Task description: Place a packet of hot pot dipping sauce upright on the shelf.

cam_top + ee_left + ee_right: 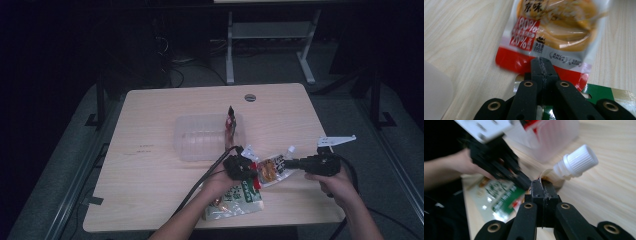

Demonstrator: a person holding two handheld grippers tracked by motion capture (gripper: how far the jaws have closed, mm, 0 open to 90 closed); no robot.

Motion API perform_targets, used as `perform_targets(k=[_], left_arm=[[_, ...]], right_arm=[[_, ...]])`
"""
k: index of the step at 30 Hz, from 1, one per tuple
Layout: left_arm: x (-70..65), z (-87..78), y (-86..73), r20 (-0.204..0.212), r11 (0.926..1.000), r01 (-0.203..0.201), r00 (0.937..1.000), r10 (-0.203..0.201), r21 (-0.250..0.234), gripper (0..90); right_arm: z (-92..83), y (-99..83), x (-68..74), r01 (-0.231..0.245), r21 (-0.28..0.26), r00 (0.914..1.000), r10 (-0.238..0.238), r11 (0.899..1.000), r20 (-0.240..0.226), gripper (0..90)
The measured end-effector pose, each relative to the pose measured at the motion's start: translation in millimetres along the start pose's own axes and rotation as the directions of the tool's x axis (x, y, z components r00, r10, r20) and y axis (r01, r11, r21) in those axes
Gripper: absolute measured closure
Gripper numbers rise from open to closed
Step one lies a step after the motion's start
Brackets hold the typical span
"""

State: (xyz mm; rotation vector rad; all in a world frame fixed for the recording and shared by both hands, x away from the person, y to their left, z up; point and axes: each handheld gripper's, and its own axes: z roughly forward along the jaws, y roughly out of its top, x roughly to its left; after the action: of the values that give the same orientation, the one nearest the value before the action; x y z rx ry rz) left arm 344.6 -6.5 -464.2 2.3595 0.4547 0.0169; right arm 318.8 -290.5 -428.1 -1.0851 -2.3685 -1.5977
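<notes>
Jaws, left: closed on the red bottom edge of the orange food pouch [554, 27], as the left gripper view shows; left gripper [243, 167] sits near the middle of the table's near half.
Jaws, right: closed on the pouch's other end, just below its white screw cap [579, 161]; right gripper [295, 163] comes in from the right edge side.
Pouch: stretched between both grippers, toward the table's near right part, apparently lifted slightly off the wood; I cannot tell for sure.
Green packet [235, 199]: flat on the table [150, 165] by the near edge, under the left hand [220, 182].
Clear plastic bin [202, 137]: at the table's centre, a red-tipped item [230, 120] standing against its right wall.
Step in hand: by my reading, a two-gripper carry of the pouch, likely toward the bin.
Next move: both hands would need to travel together toward the far side, keeping the pouch taut, then clear the bin's near wall before letting go.
</notes>
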Motion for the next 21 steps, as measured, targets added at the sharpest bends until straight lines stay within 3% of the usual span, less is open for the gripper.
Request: perform_targets(k=[2, 6, 15, 21], left_arm=[[-0.9, 0.5, 0.5, -0.003, 1.0000, -0.006, 1.0000, 0.006, 0.000, 90.0], [-2.3, 0.6, 2.0, -0.006, 0.9998, -0.016, 0.9999, 0.016, 0.011, 90.0], [-9.5, 3.6, 5.2, 0.008, 0.9995, -0.029, 0.9996, 0.029, 0.015, 90.0], [-12.3, 1.9, 9.4, 0.028, 0.9999, -0.014, 0.9995, 0.014, -0.006, 89.9]], right_arm=[[0.6, 2.9, 4.5, 0.007, -0.029, 0.9995, -0.008, 1.000, -0.030, 89.6], [5.5, 11.5, 16.0, 0.051, -0.052, 0.9977, -0.053, 0.997, -0.043, 89.6], [13.3, 21.1, 28.6, 0.086, -0.076, 0.9942, -0.091, 0.993, -0.058, 89.6], [12.7, 24.3, 33.1, 0.098, -0.106, 0.9926, -0.105, 0.990, -0.062, 89.6]])
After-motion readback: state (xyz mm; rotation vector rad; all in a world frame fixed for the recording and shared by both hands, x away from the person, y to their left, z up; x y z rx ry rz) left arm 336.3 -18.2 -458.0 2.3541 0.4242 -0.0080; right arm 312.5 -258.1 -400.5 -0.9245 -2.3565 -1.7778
